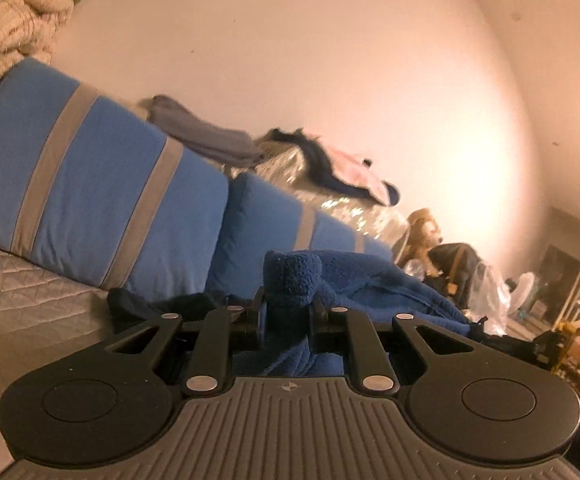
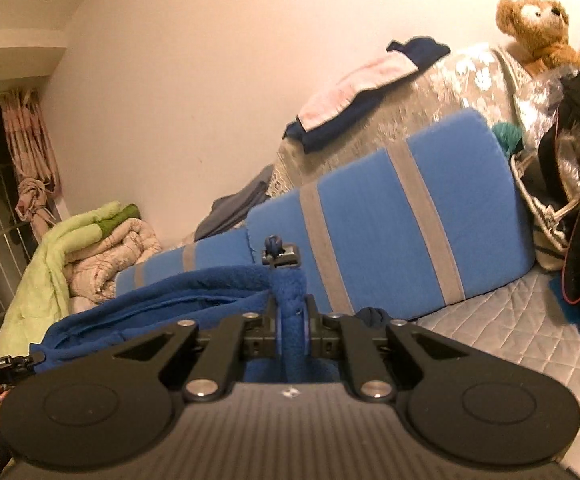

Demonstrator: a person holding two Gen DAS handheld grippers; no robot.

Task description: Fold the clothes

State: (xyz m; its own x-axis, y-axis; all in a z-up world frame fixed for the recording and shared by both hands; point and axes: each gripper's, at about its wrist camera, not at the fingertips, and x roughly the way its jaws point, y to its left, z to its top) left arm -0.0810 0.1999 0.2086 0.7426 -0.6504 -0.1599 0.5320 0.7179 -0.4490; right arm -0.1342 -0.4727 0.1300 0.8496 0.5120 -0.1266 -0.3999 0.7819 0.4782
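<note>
While a bunched edge of the thick blue fleece garment is clamped at lower centre by the left gripper, another edge is pinched by the right gripper; held aloft unflattened, its folding stage cannot be judged.

Blue fleece garment bunched, lifted off quilted bed.

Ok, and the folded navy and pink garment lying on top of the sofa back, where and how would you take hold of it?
Probably the navy and pink garment is best gripped at its lower navy end, which overhangs the sofa back, coming in from the front. That edge hangs free, so fingers can close around it. Both the left gripper and the right gripper are currently shut on the blue fleece.
</note>
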